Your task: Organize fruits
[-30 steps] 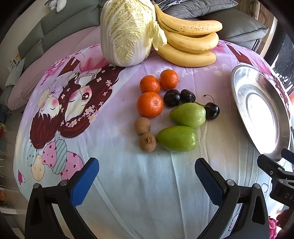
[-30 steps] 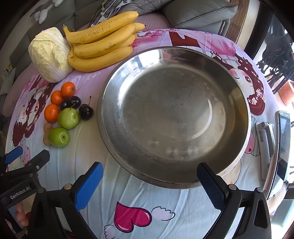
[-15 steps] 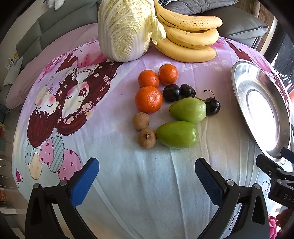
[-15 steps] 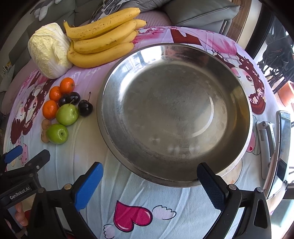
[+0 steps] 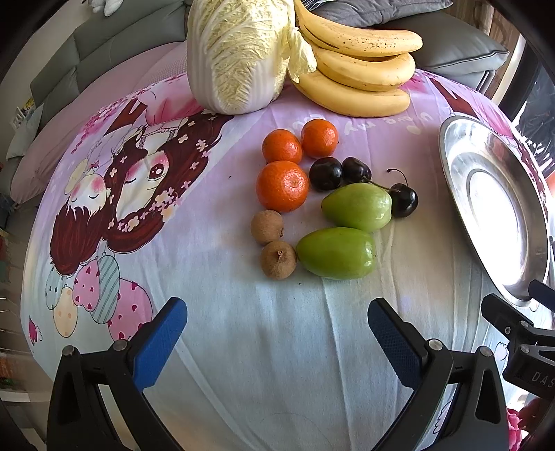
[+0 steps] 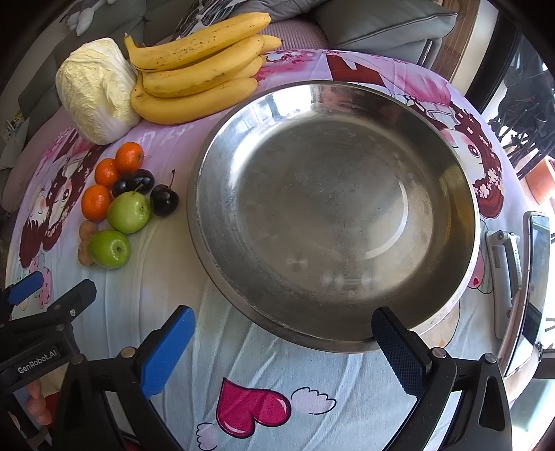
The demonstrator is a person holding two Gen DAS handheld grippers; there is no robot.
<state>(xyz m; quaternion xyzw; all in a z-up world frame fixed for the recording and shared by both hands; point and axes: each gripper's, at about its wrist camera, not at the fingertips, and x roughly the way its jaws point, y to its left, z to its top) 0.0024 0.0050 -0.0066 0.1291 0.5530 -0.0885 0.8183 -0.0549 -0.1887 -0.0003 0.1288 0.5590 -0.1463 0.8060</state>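
Small fruit lies in a cluster on the cartoon tablecloth: three oranges (image 5: 282, 185), three dark cherries (image 5: 326, 173), two green fruits (image 5: 336, 253) and two brown longans (image 5: 278, 259). My left gripper (image 5: 275, 341) hovers open just in front of the cluster, nothing between its blue pads. A wide steel bowl (image 6: 222, 249) sits empty to the right of the fruit; its rim (image 5: 451, 194) shows in the left wrist view. My right gripper (image 6: 282, 341) stands open over the bowl's near edge. The same fruit cluster (image 6: 128, 211) appears left of the bowl.
A bunch of bananas (image 5: 360, 79) and a napa cabbage (image 5: 239, 55) lie at the back of the table, with grey sofa cushions (image 6: 381, 24) behind. A phone on a metal stand (image 6: 520, 277) lies at the table's right edge. The left gripper's body (image 6: 38, 329) shows at lower left.
Both grippers have drifted slightly forward, so the fruit and the bowl look a little larger and nearer. Both stay open; nothing on the table has moved.
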